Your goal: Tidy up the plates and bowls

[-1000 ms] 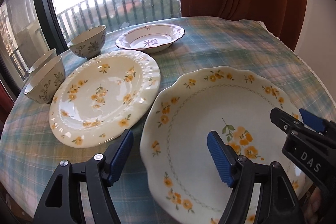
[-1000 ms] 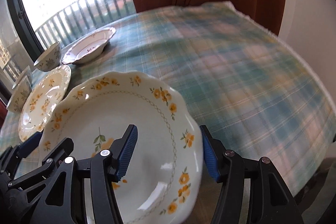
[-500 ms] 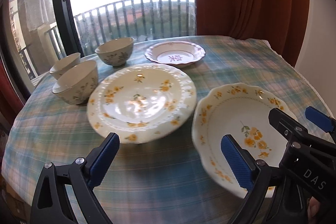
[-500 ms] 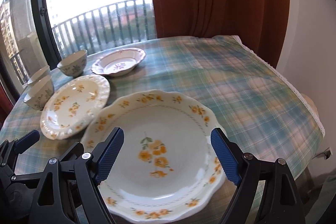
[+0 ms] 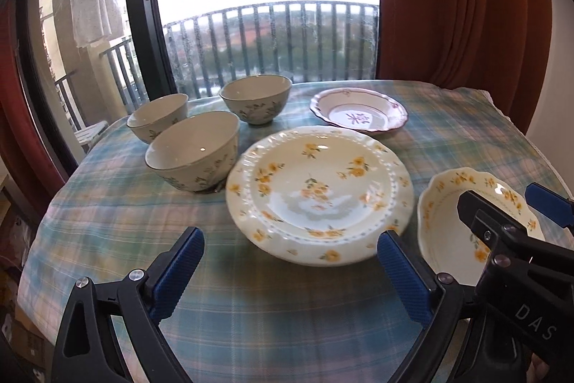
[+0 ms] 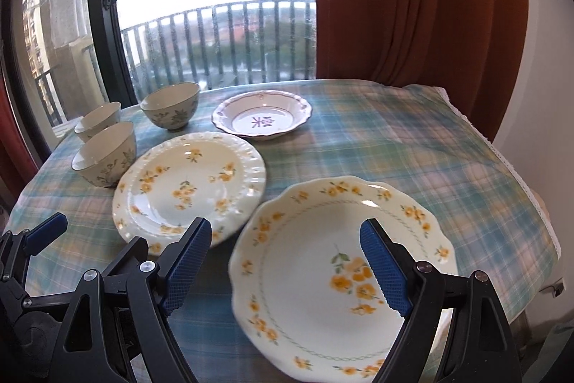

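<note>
A scalloped plate with yellow flowers (image 6: 323,257) lies on the plaid tablecloth (image 6: 412,149) at the near right. My right gripper (image 6: 285,232) hovers open above its near rim, pads clear of it. To its left sits a ribbed plate with yellow flowers (image 5: 319,189). My left gripper (image 5: 287,246) hangs open in front of that plate, nothing between its fingers. Behind lies a small purple-rimmed dish (image 5: 358,112). Three floral bowls stand at the left: one near (image 5: 195,155), one far left (image 5: 158,112), one at the back (image 5: 256,99).
The round table ends close below both grippers and drops off on the right, where a lace trim (image 6: 502,153) hangs. A rust curtain (image 5: 466,6) and a window with a balcony railing (image 5: 272,34) stand behind the table.
Both grippers have pulled back and risen away from the scalloped plate, and their jaws have spread wider. The plate now lies free on the cloth, and all three bowls have come into view.
</note>
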Available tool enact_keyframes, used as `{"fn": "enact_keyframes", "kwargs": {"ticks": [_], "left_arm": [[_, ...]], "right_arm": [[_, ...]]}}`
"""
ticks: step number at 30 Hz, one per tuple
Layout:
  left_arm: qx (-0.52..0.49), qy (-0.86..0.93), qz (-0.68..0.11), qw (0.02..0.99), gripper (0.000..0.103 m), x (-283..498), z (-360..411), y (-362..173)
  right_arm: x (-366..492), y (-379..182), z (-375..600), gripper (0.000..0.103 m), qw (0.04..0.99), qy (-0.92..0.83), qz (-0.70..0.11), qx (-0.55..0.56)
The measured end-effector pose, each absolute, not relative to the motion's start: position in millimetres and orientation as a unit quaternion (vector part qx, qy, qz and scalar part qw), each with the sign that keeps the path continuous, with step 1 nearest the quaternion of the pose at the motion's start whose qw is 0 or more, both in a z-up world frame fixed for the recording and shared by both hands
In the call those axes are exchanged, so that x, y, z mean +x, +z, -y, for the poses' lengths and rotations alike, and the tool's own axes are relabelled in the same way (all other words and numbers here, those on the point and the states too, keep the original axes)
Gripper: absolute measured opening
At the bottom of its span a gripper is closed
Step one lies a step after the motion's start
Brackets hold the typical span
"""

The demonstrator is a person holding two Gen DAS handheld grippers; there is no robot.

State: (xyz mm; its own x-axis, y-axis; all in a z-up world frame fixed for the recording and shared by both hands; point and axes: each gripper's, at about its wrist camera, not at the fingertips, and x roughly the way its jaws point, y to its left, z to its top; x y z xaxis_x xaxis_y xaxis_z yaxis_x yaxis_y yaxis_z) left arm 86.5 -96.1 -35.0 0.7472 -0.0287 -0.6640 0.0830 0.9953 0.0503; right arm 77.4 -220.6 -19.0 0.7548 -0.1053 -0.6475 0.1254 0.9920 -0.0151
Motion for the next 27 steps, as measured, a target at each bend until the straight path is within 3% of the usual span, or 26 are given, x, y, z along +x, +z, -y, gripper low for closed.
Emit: {"fn": "enact_keyframes", "kwargs": {"ticks": [12, 18, 27], "left_arm": [[0.009, -0.012, -0.365, 0.931, 0.095, 132.1, 76.1, -40.1], [-0.014, -0.003, -0.399, 0.917, 0.088, 160.6, 77.7, -58.9], [-0.024, 0.018, -0.424, 0.905, 0.086, 178.8, 81.6, -82.7]], "right_arm": [[129.7, -18.9, 200.6, 0.087, 0.936, -0.049, -0.349, 0.001], [166.4, -35.8, 205.7, 0.087, 0.928, -0.044, -0.371, 0.008], [202.2, -65.6, 207.6, 0.086, 0.916, -0.026, -0.401, 0.011]]}}
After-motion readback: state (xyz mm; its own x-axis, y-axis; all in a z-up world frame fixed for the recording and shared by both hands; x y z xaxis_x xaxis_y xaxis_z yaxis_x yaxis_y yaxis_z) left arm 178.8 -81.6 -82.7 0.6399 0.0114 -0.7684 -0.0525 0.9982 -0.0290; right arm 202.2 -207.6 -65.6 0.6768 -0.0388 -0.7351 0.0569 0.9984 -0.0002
